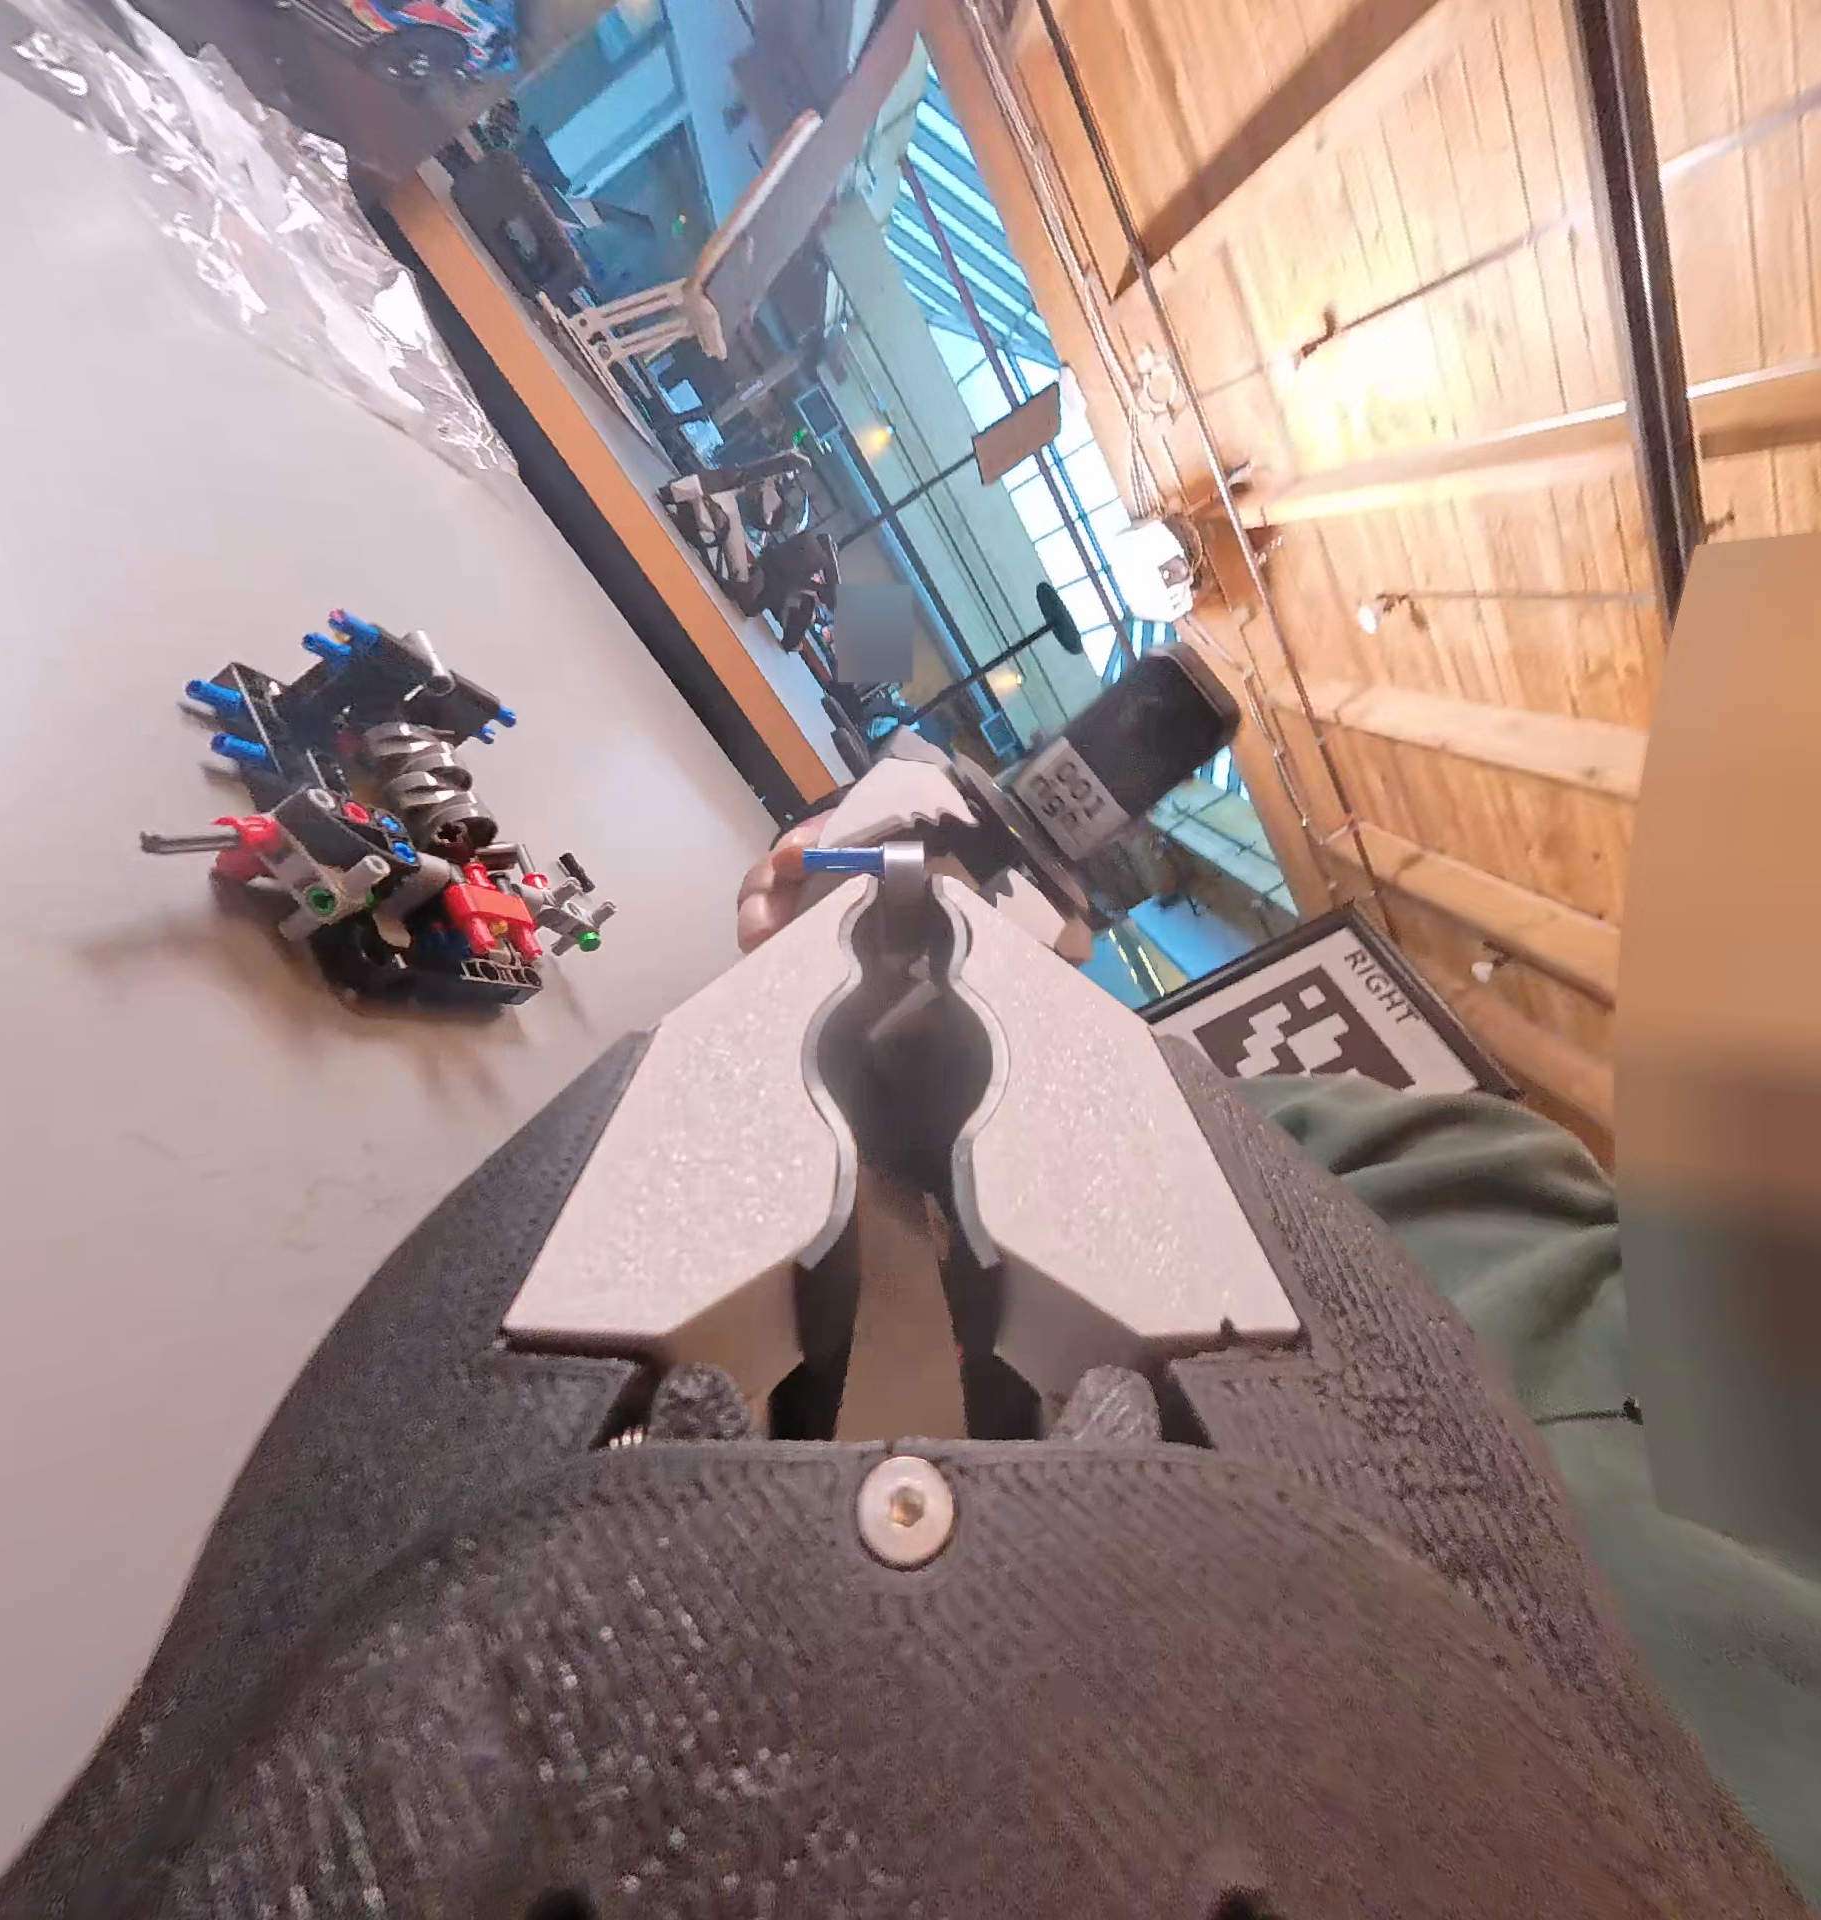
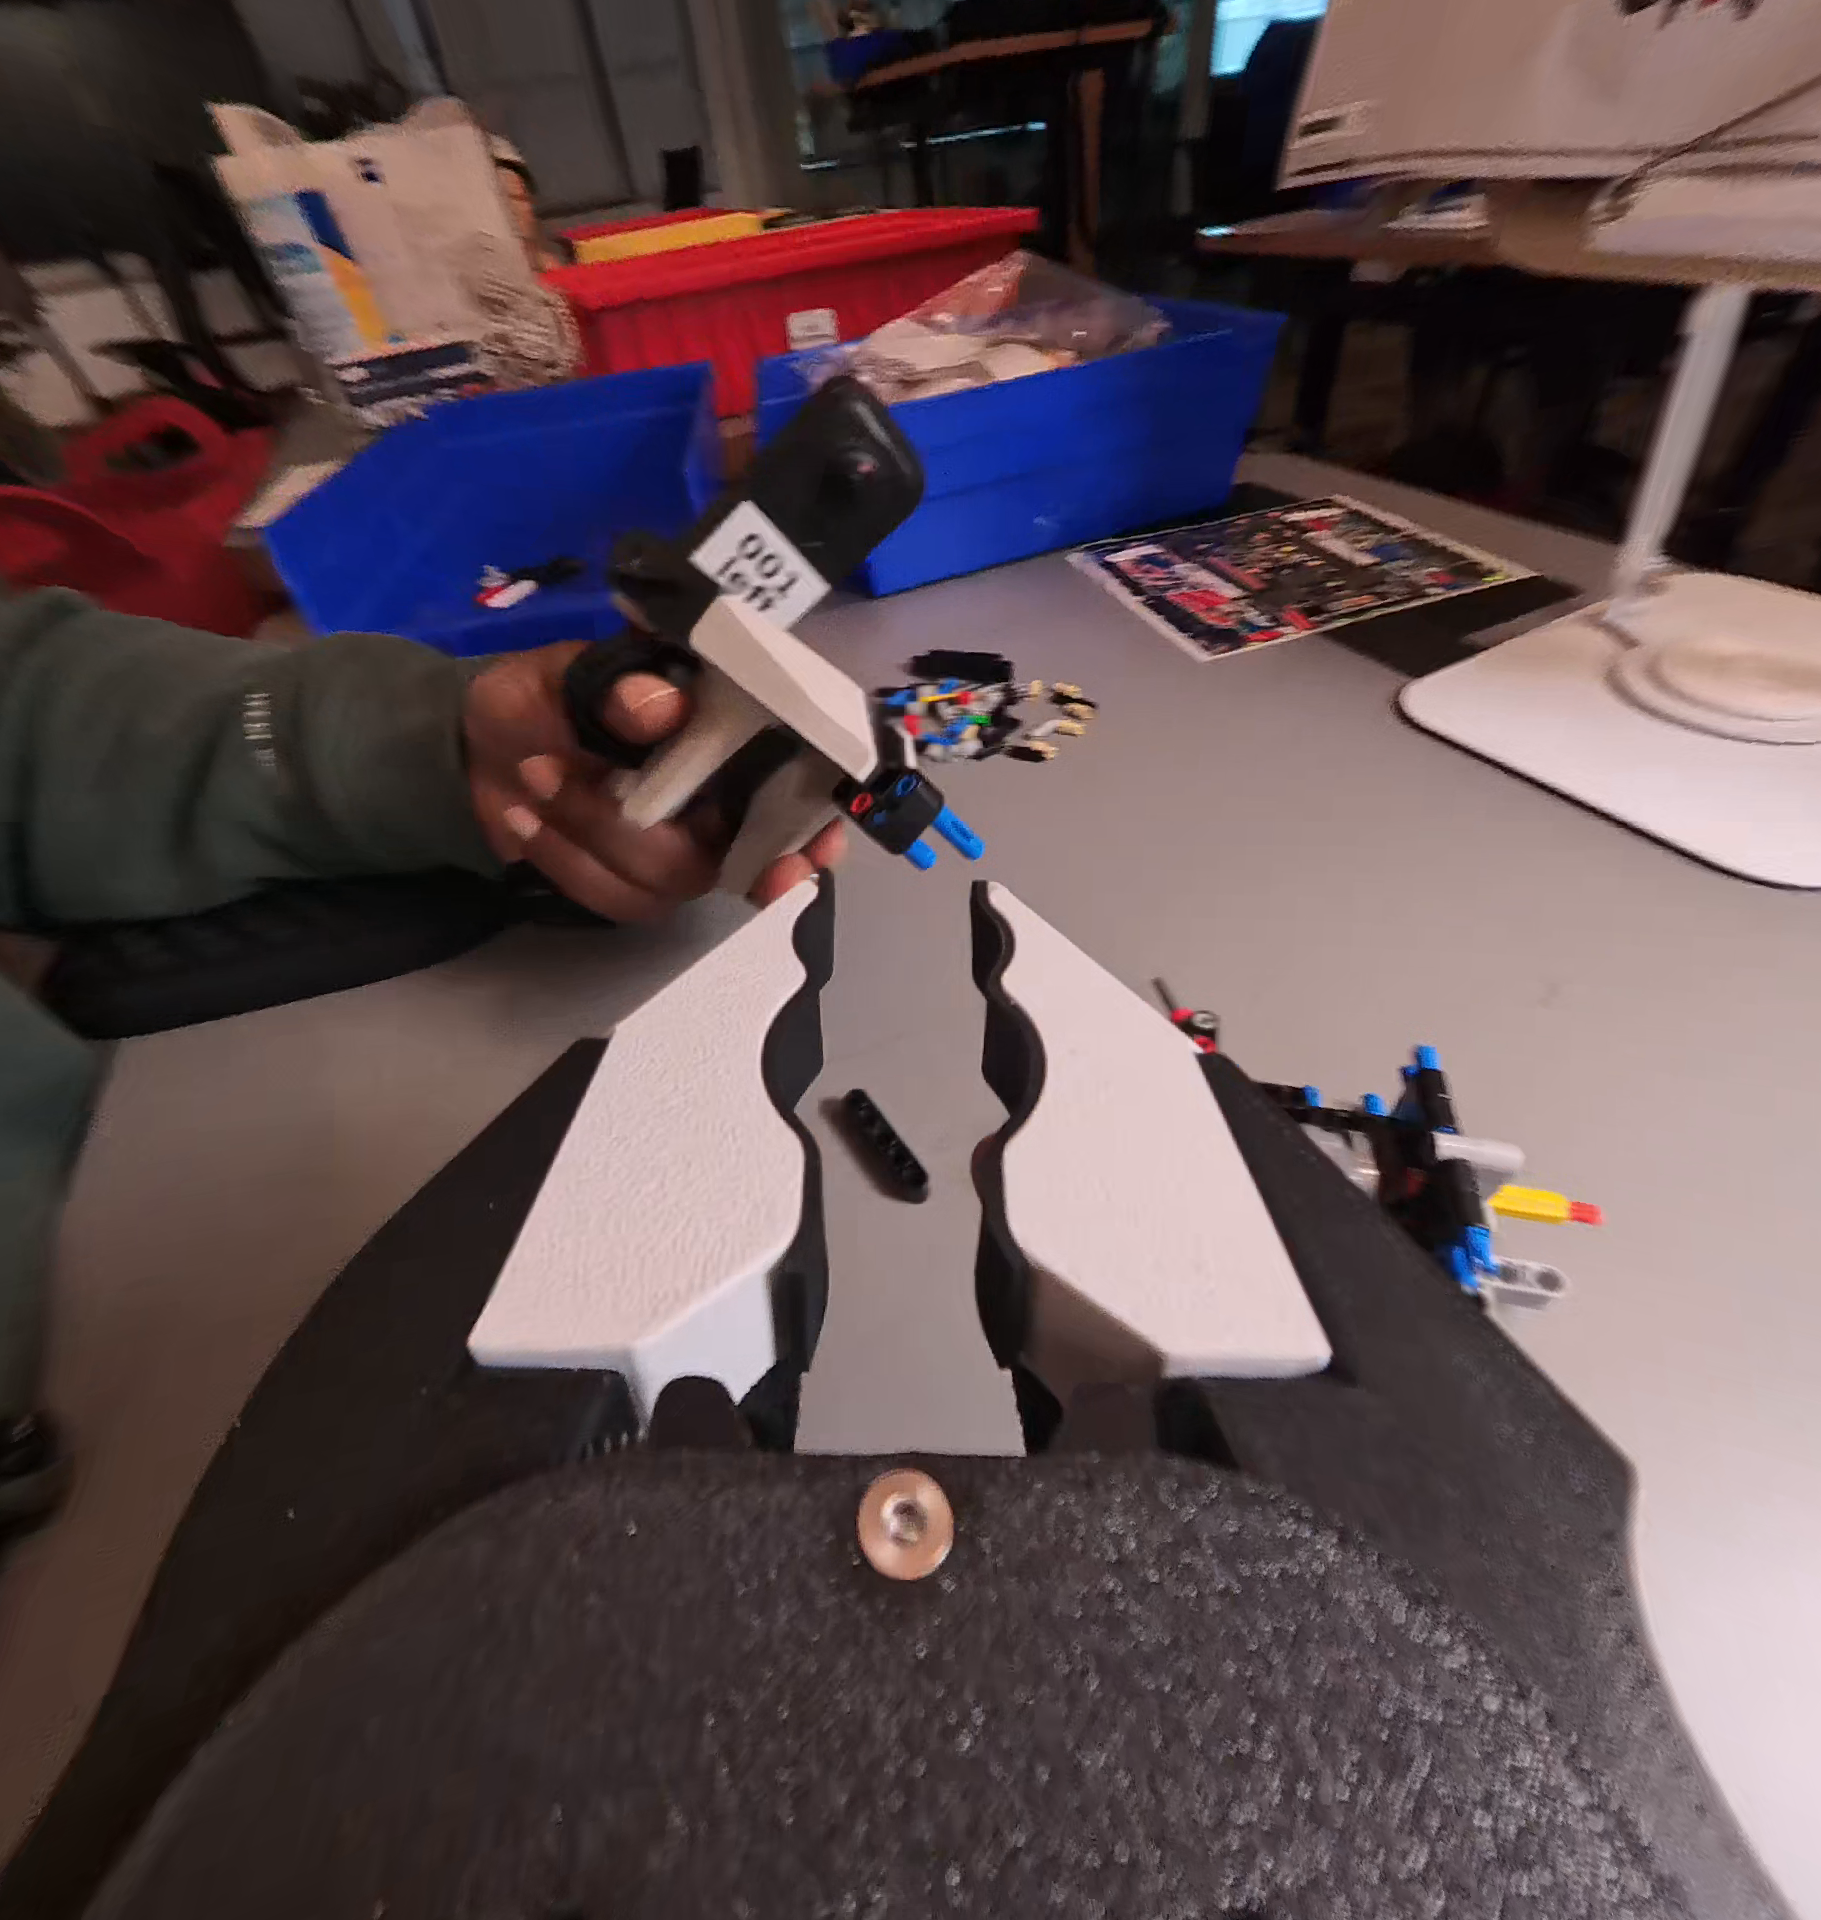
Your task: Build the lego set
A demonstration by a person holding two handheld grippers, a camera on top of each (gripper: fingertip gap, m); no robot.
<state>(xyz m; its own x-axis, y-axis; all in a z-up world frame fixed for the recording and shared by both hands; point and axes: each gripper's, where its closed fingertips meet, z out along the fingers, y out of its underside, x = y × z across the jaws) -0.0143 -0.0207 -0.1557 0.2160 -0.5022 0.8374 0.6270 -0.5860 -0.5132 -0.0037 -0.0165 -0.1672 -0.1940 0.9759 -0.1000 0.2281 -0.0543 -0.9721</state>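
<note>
My left tool (image 2: 864, 800) clamped on small black piece (image 2: 890, 810) with blue pins | right tool (image 2: 901, 904) wide apart, empty | next: lower over black beam (image 2: 883, 1143) at 6 o'clock, square up, close gently.

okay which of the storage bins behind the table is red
The red bin, farthest back behind the two blue bins; it alone is red, with a yellow item on top.

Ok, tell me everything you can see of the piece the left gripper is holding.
The piece is a small black plastic block with round holes, one ringed red, and two blue pins sticking out of its lower end. The left gripper is shut on it at the fingertips, holding it in the air above the table, tilted. In the left wrist view a grey part and one blue pin show. Nothing else touches it.
</note>
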